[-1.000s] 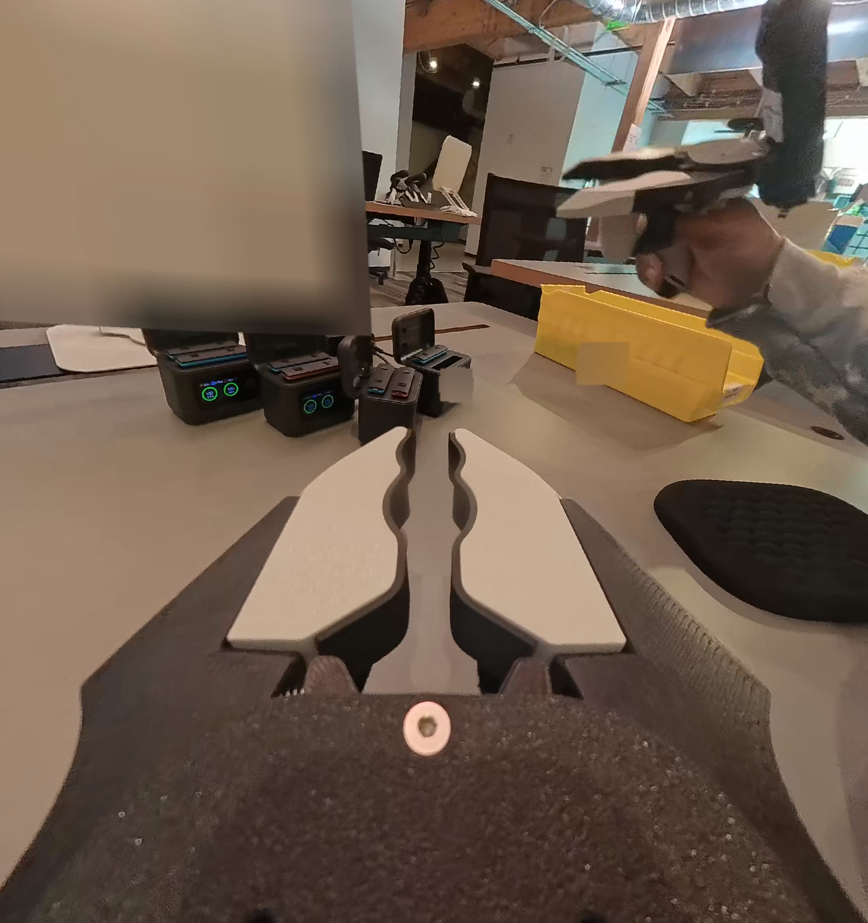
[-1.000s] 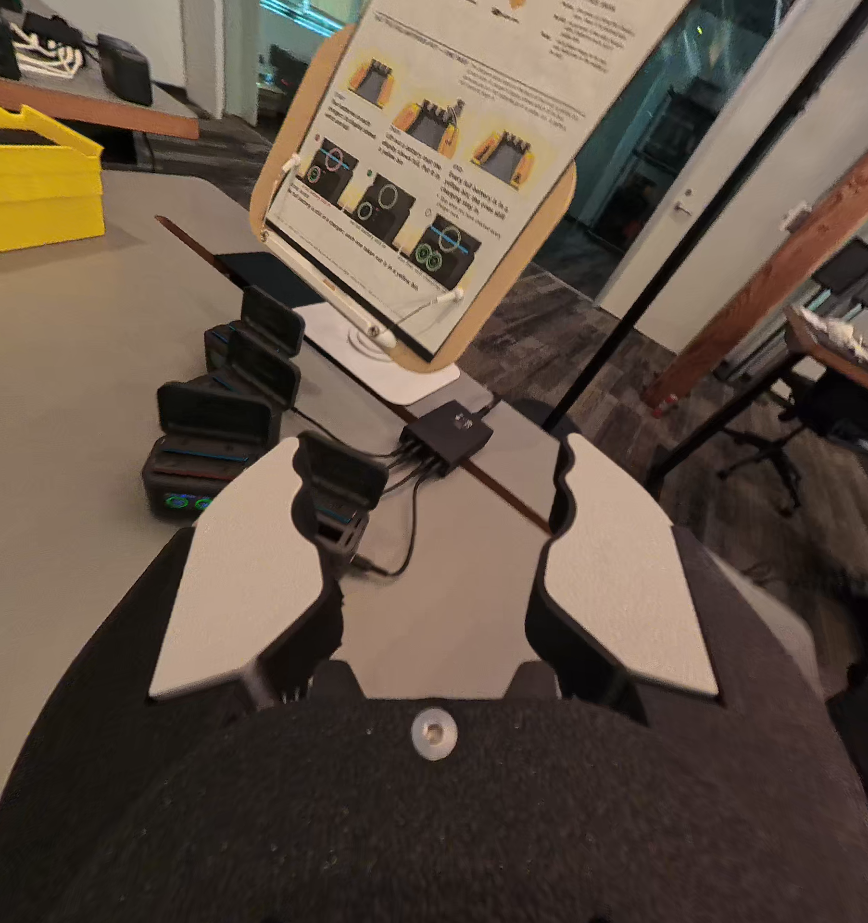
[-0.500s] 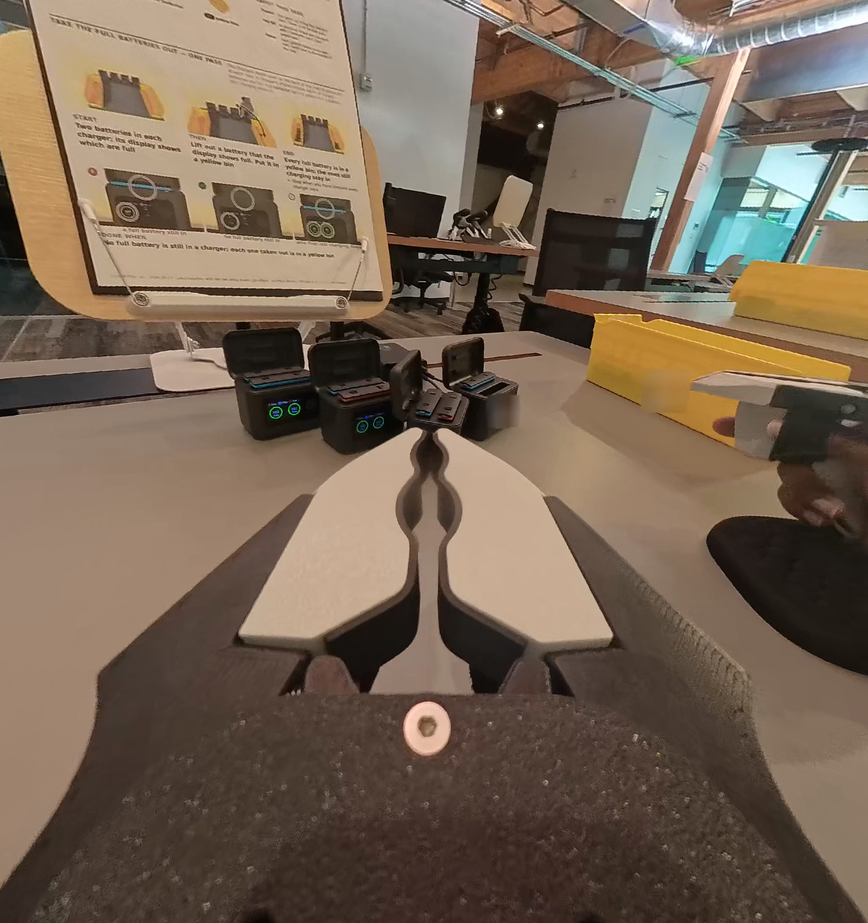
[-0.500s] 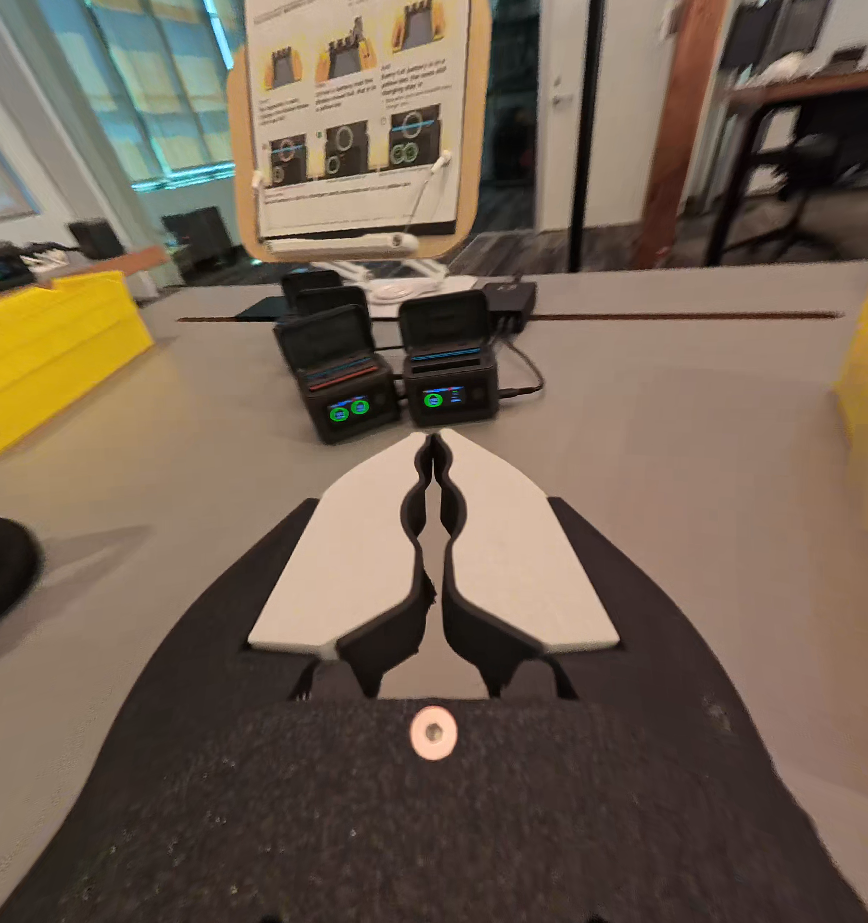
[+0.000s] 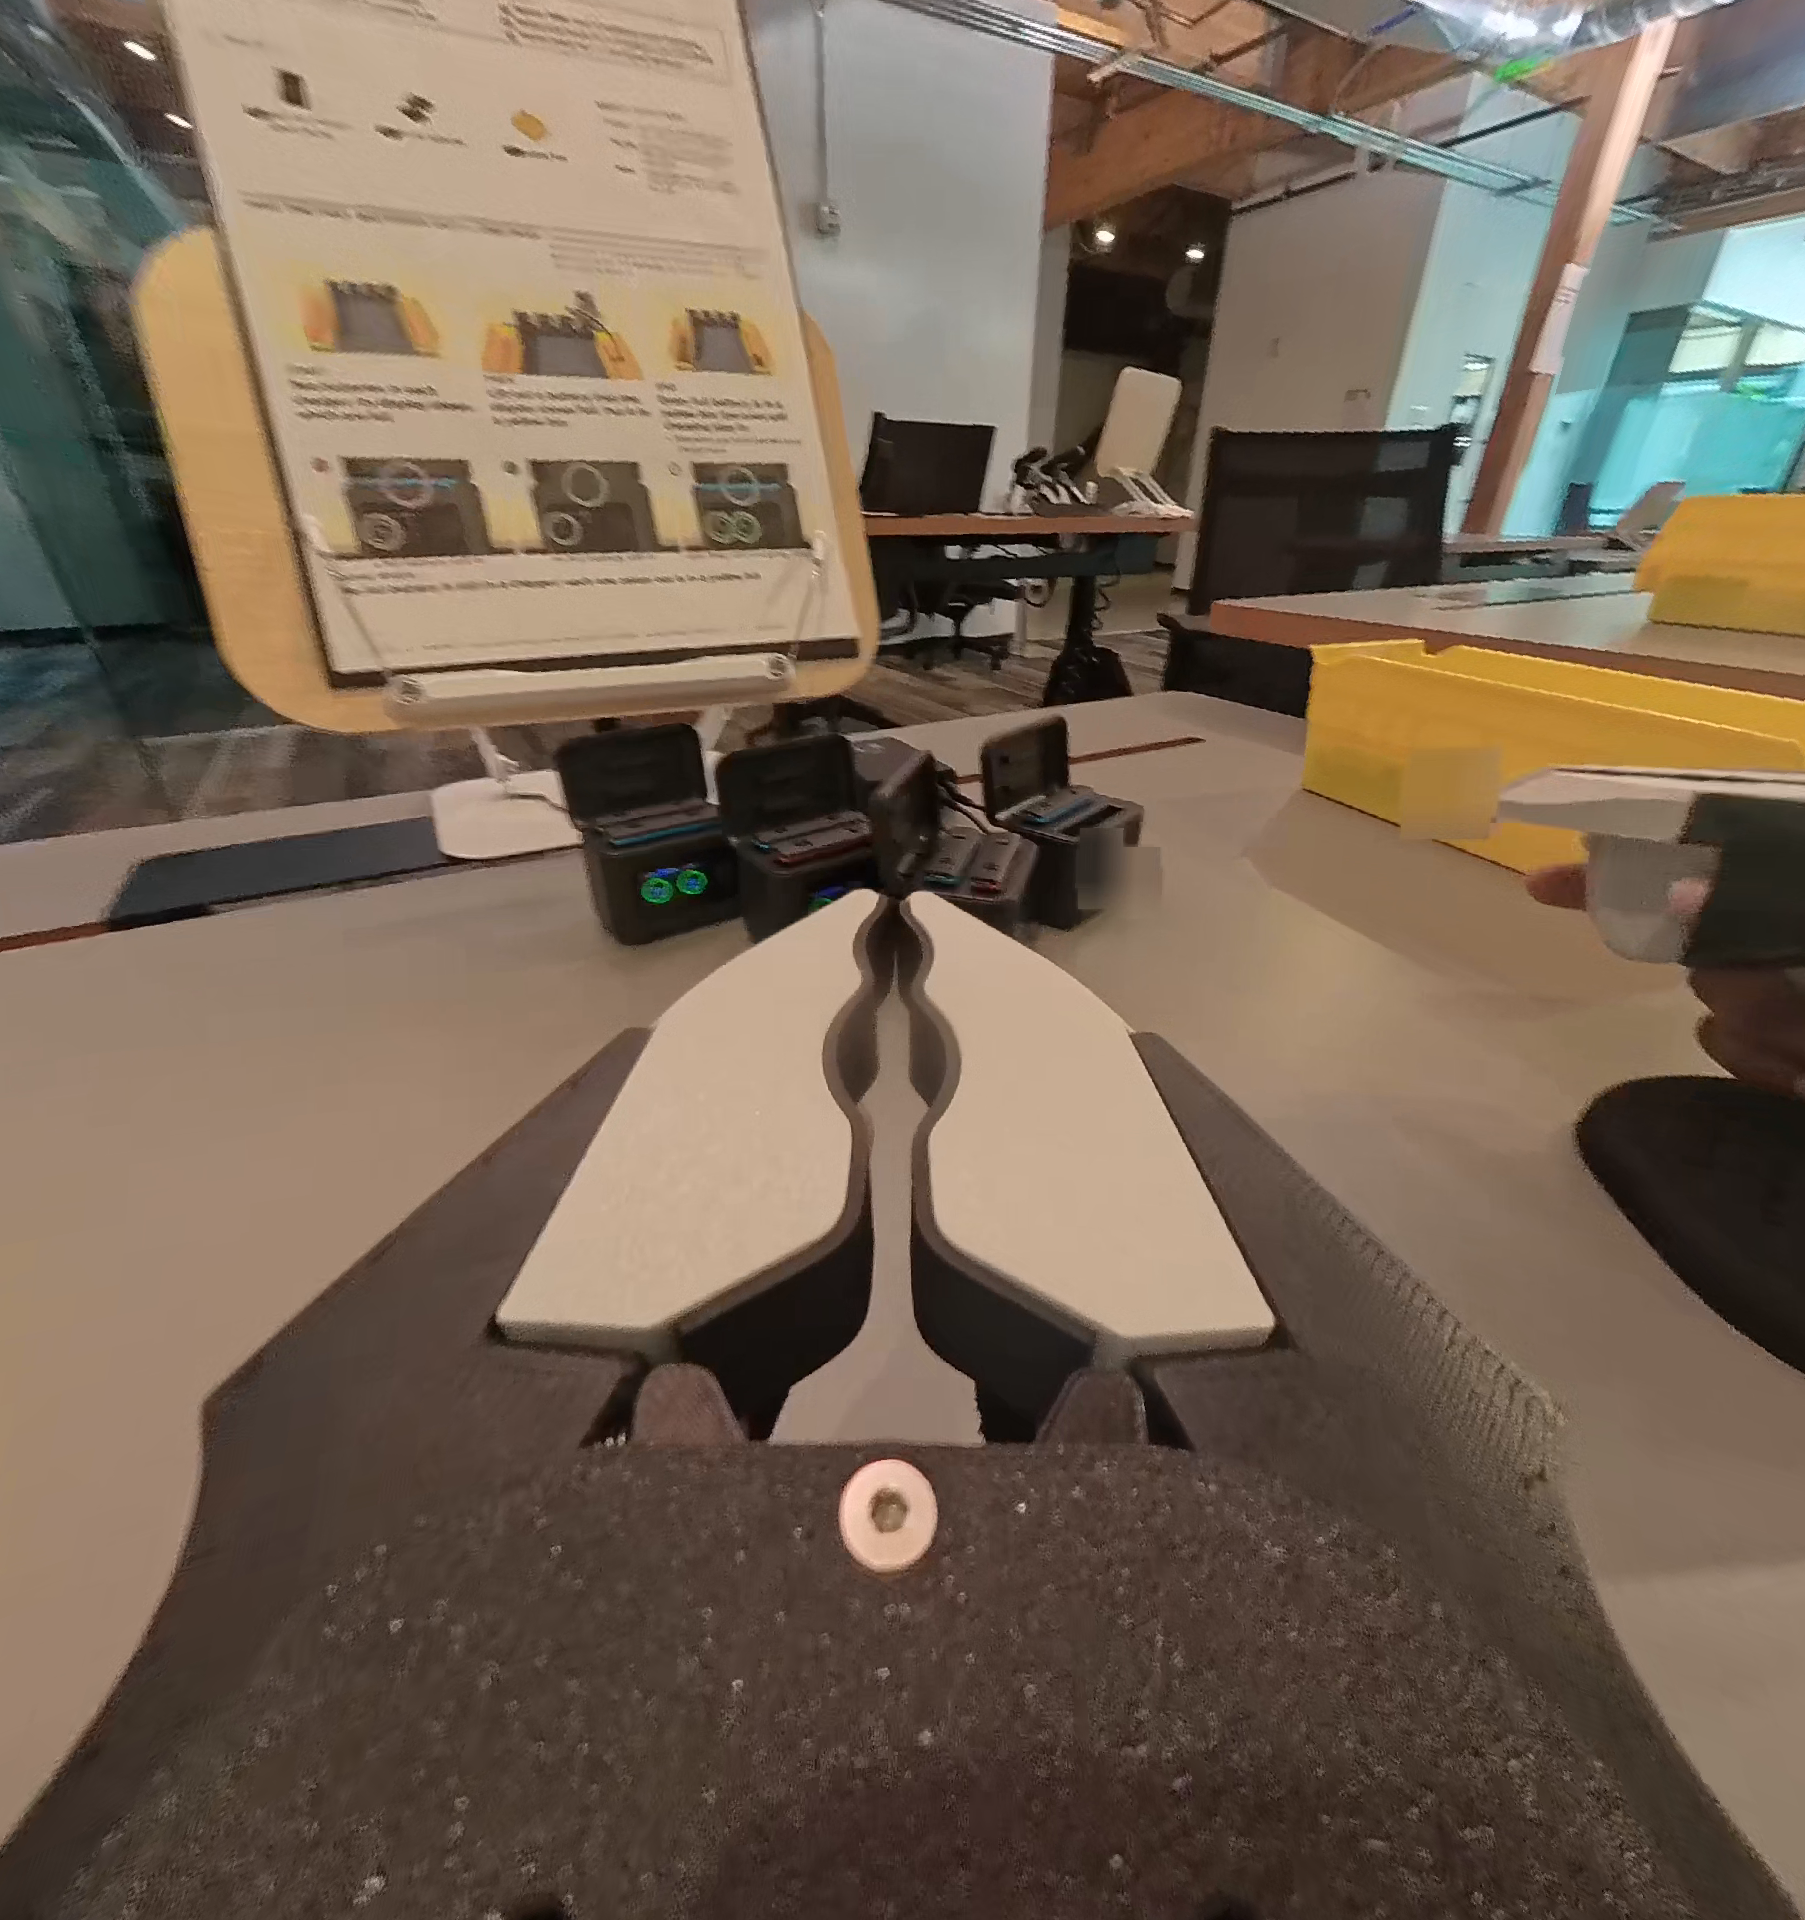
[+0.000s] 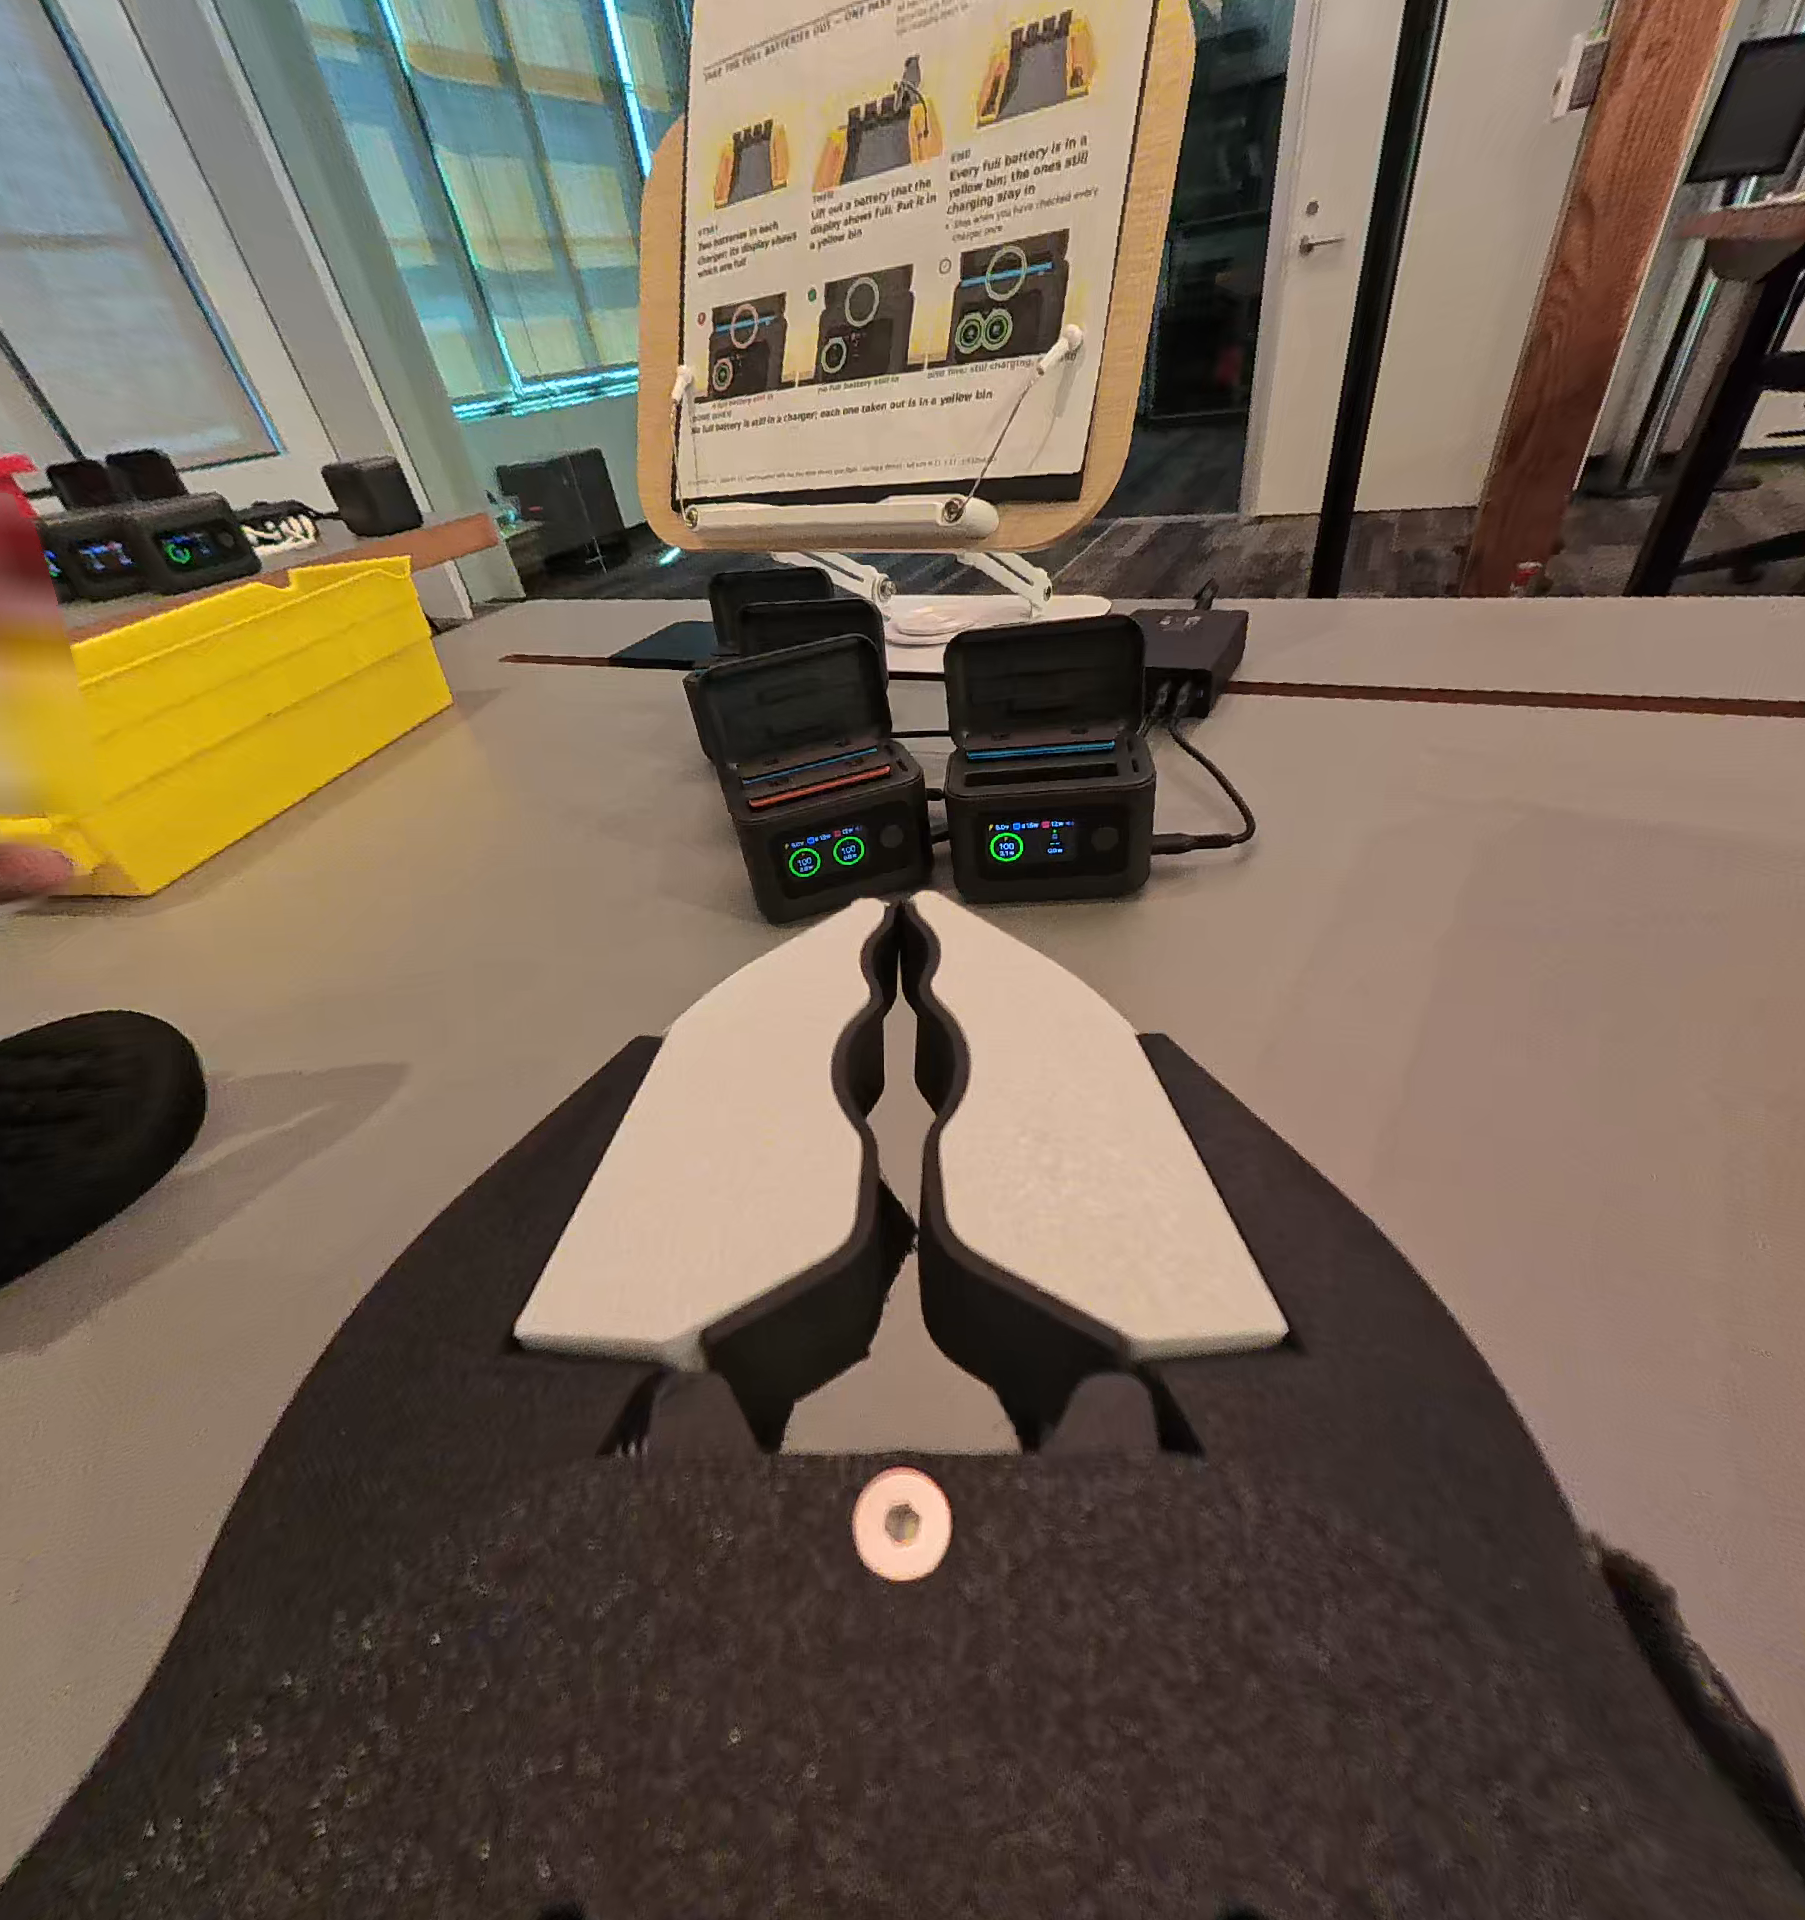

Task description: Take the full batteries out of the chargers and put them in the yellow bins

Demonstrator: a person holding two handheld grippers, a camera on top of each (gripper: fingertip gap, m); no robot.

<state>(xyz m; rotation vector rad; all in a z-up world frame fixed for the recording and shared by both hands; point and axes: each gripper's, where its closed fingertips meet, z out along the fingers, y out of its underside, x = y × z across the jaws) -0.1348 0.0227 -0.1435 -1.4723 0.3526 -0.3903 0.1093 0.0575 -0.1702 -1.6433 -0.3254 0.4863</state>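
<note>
Several black chargers with open lids stand in a cluster at the table's middle. In the right wrist view the near left charger (image 6: pixel 825 800) holds a blue and a red battery and shows two green rings; the near right charger (image 6: pixel 1049 805) holds one blue battery and shows one green ring. My right gripper (image 6: pixel 900 909) is shut and empty, just short of them. My left gripper (image 5: pixel 891 904) is shut and empty, pointing at the chargers (image 5: pixel 659 847) from the other side. A yellow bin (image 6: pixel 243 707) stands left; another yellow bin (image 5: pixel 1521 743) shows in the left wrist view.
An instruction sheet on a wooden stand (image 6: pixel 898 270) rises behind the chargers. A black power hub (image 6: pixel 1189 649) with cables sits behind them. A black pad (image 5: pixel 1739 1216) lies on the grey table (image 6: pixel 1500 987). The right gripper and a hand (image 5: pixel 1708 862) show at right in the left wrist view. The tips of one gripper are about 25 cm away from the tips of the other.
The right gripper closed, swung round to face the chargers and came lower and nearer. The left gripper closed fully and moved slightly toward the chargers.
</note>
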